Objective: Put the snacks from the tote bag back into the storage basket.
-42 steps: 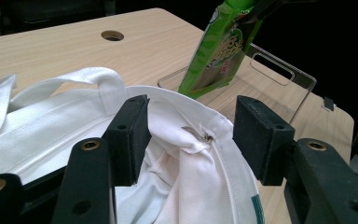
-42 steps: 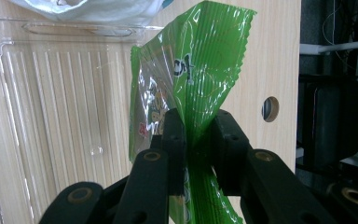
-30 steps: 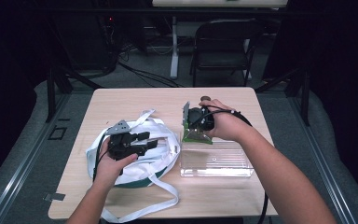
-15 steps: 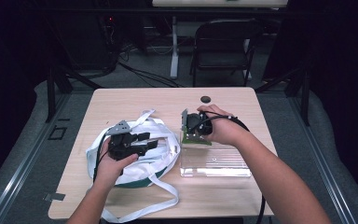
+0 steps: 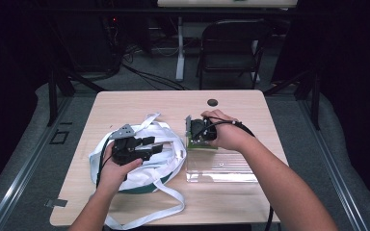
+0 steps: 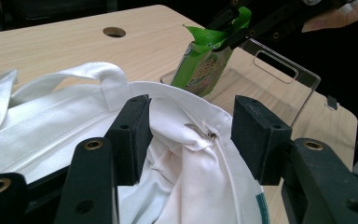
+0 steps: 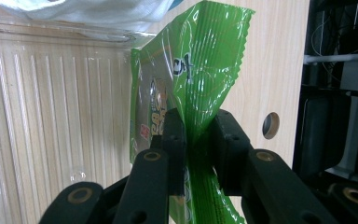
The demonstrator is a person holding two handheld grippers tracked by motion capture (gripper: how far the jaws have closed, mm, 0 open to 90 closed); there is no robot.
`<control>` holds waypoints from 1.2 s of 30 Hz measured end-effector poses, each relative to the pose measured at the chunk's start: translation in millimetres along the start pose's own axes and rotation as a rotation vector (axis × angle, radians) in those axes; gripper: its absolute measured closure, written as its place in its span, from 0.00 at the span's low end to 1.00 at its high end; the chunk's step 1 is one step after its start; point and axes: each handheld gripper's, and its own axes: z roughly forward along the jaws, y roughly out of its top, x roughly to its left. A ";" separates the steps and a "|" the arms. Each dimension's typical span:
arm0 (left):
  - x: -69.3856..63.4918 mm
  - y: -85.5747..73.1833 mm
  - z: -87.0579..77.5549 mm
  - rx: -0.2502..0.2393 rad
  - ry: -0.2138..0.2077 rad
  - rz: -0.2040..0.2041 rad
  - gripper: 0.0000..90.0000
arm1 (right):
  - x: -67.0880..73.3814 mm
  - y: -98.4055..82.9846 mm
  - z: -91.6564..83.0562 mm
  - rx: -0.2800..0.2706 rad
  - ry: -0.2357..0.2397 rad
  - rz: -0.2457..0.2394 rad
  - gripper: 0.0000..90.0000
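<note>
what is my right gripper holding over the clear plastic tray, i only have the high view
Observer: The right gripper is shut on the crimped end of a green foil snack packet.
Operator: is the left one gripping the white cloth bag
Observer: No, the left gripper has its jaws apart, with the white cloth bag bunched between them; the pads don't press it.
Operator: packet in the tray yet
Observer: Its lower end hangs at the clear plastic tray; whether it touches the bottom I can't tell.
</note>
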 end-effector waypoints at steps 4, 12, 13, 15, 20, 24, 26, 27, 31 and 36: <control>-0.2 -0.3 0.6 0.000 0.001 0.000 0.53 | 1.5 -3.3 4.6 0.007 0.001 -0.002 0.84; -0.1 -0.9 1.8 0.006 0.001 0.001 0.53 | -2.1 -10.4 7.5 -0.011 0.012 0.038 0.68; 0.0 -0.9 1.8 0.006 0.002 0.001 0.53 | -2.4 -10.6 8.0 -0.009 0.009 0.043 0.66; 0.2 -0.8 1.5 0.010 0.003 0.003 0.53 | -3.0 -11.1 8.4 -0.017 0.010 0.055 0.61; 0.4 -0.9 0.7 0.006 0.005 0.001 0.53 | -5.1 -12.2 8.6 -0.026 0.011 0.076 0.54; 0.6 -0.6 0.1 0.002 0.001 0.000 0.53 | -6.4 -13.0 7.9 -0.039 -0.002 0.084 0.51; 0.5 -0.7 0.4 0.000 0.004 0.000 0.53 | -7.0 -13.1 7.0 -0.039 -0.006 0.088 0.50; 0.4 -0.6 0.4 0.002 0.006 0.000 0.53 | -7.3 -13.3 6.8 -0.042 -0.006 0.093 0.49; 0.4 -0.9 1.0 0.003 0.006 0.000 0.53 | -9.0 -15.2 5.9 -0.057 -0.011 0.103 0.48; 0.9 -1.4 0.1 0.004 0.012 -0.001 0.53 | -10.3 -18.3 4.0 -0.059 -0.006 0.115 0.49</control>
